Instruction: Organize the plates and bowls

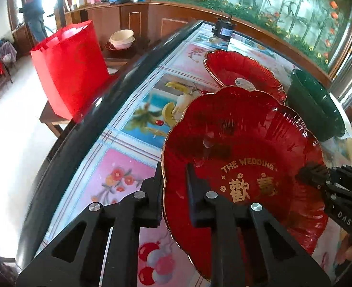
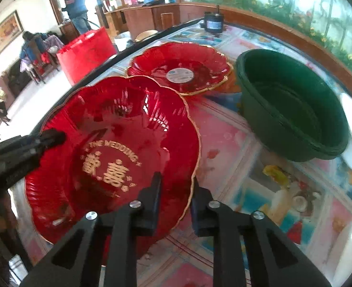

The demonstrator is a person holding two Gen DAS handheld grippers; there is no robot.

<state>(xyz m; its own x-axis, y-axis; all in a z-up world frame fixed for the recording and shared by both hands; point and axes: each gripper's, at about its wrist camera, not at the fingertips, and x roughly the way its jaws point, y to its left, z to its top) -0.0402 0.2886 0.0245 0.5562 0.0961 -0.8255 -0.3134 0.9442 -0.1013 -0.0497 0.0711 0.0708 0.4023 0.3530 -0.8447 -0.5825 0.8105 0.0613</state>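
Both the left gripper and right gripper are clamping the near red wedding plate; a second red plate and a green basin are sitting just beyond it.

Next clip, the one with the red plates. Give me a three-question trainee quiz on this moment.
1. True or false: both grippers clamp the rim of the same plate.
2. What sits in the middle of the far red plate? A) a round sticker B) a spoon C) a cup
3. What colour is the basin?

Key:
1. True: the left gripper and right gripper each pinch an opposite edge of the near red plate.
2. A
3. Dark green
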